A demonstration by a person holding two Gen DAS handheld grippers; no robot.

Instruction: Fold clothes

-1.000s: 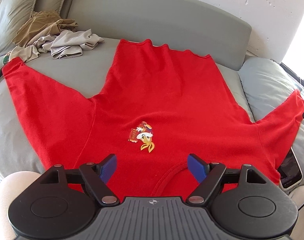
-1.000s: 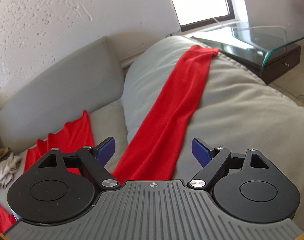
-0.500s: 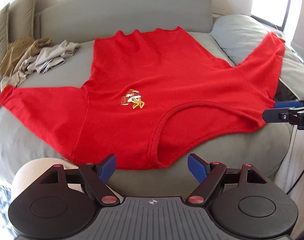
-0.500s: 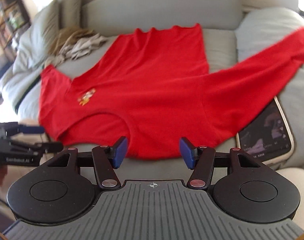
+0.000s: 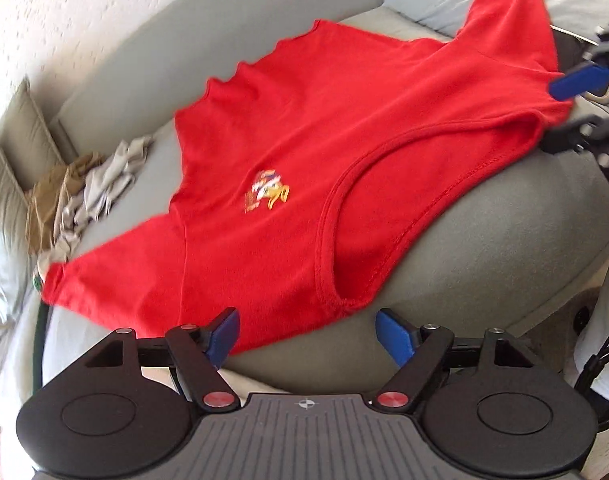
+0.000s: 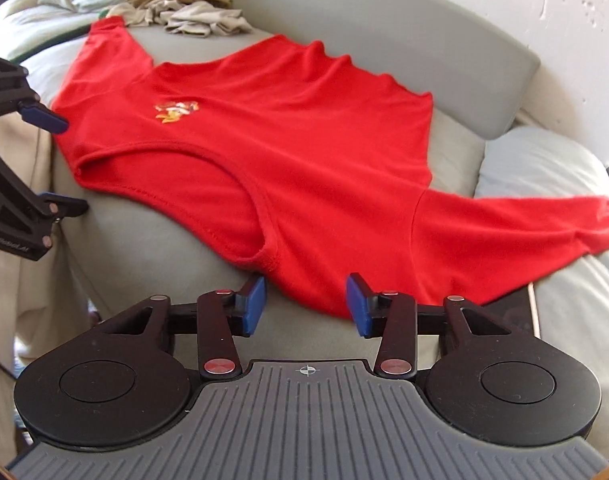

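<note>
At the bottom of each wrist view, the left gripper (image 5: pixel 306 330) and right gripper (image 6: pixel 306 304) are spread wide, holding nothing, at the near shoulders of a red T-shirt (image 5: pixel 344 152). It lies flat across the grey sofa (image 5: pixel 484 240). Crumpled beige clothes (image 6: pixel 192 12) sit beyond, upper left.

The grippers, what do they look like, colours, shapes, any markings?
Both match. The left gripper and right gripper each have two blue pads on black linkage arms with red-centred pivot pins, two round black discs at the sides, and a grey ribbed body bearing a small crosshair mark. The left gripper, seen from the right wrist view, carries white lettering, too blurred to read.
</note>
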